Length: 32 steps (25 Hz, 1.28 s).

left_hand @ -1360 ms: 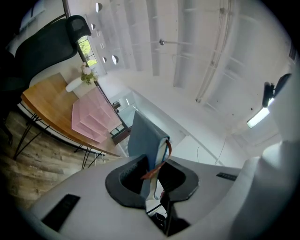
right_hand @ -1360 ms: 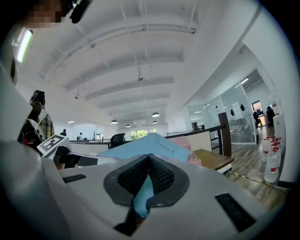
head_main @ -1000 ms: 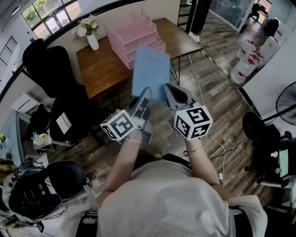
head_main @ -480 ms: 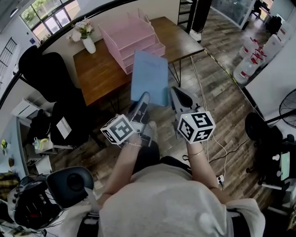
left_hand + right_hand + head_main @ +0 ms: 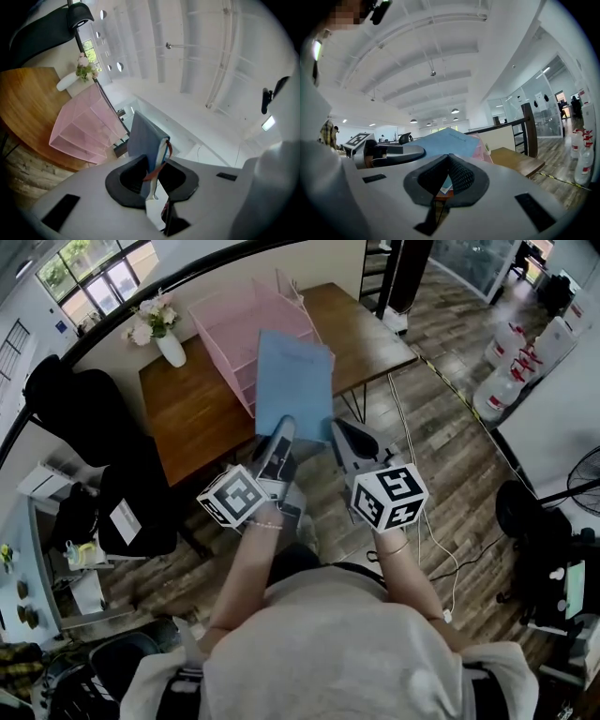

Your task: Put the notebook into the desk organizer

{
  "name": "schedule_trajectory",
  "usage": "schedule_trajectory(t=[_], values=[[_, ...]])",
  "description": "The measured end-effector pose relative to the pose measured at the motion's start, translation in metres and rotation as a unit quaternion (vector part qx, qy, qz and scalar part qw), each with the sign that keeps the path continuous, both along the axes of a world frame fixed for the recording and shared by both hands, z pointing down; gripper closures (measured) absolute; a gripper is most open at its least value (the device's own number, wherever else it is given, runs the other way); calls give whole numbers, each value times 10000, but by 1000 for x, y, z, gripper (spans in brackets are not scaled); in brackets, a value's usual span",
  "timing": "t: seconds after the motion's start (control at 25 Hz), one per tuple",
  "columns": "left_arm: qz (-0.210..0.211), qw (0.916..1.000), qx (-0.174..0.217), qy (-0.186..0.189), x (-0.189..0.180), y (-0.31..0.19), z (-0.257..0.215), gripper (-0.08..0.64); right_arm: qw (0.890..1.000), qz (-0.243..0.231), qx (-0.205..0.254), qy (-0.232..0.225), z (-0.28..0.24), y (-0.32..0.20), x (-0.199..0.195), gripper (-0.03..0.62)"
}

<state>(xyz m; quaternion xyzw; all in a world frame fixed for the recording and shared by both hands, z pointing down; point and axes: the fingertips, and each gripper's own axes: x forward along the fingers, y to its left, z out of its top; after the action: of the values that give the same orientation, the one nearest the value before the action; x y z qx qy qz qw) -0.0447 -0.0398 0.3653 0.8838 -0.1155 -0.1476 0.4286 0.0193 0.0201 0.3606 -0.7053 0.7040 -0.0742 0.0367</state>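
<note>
A light blue notebook [image 5: 293,385] stands upright in the air over the near edge of the pink desk organizer [image 5: 246,322]. My left gripper [image 5: 281,432] is shut on its lower edge. In the left gripper view the notebook [image 5: 143,138] sits edge-on between the pads, a red ribbon hanging from it, with the organizer [image 5: 84,124] beyond it on the left. My right gripper [image 5: 341,434] hovers just right of the notebook's lower corner, apart from it. Seen from the right gripper view, that gripper [image 5: 449,158] has its pads together and empty, the notebook [image 5: 449,139] behind them.
The organizer stands on a brown wooden table [image 5: 192,413] beside a white vase of flowers [image 5: 161,331]. A black office chair [image 5: 89,395] is at the table's left. Water bottles [image 5: 520,357] stand on the plank floor at the right.
Both grippers and the notebook have moved closer to the table, and the notebook now overlaps the organizer's near side. The grip on the notebook is unchanged.
</note>
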Motion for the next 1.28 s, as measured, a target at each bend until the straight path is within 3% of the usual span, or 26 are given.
schedule_trajectory(t=[0.32,0.48,0.8,1.0,1.28], values=[[-124,9997,-45,190,30,-70,-14,485,9997,-20,88,230,-17,-64,35,583],[-254,9996,28,117,36,-105,-1,485,9994,-103,151,278,-22,-96,46,583],[-216,9995,7,250,55,-141,-21,483,9988,-266,261,317,-31,-143,62,583],[-463,9987,-106,171,54,-155,-15,482,9989,-358,228,222,-27,-157,71,583],[-875,9957,-269,143,56,-170,-6,482,9960,-866,125,158,-19,-182,74,583]])
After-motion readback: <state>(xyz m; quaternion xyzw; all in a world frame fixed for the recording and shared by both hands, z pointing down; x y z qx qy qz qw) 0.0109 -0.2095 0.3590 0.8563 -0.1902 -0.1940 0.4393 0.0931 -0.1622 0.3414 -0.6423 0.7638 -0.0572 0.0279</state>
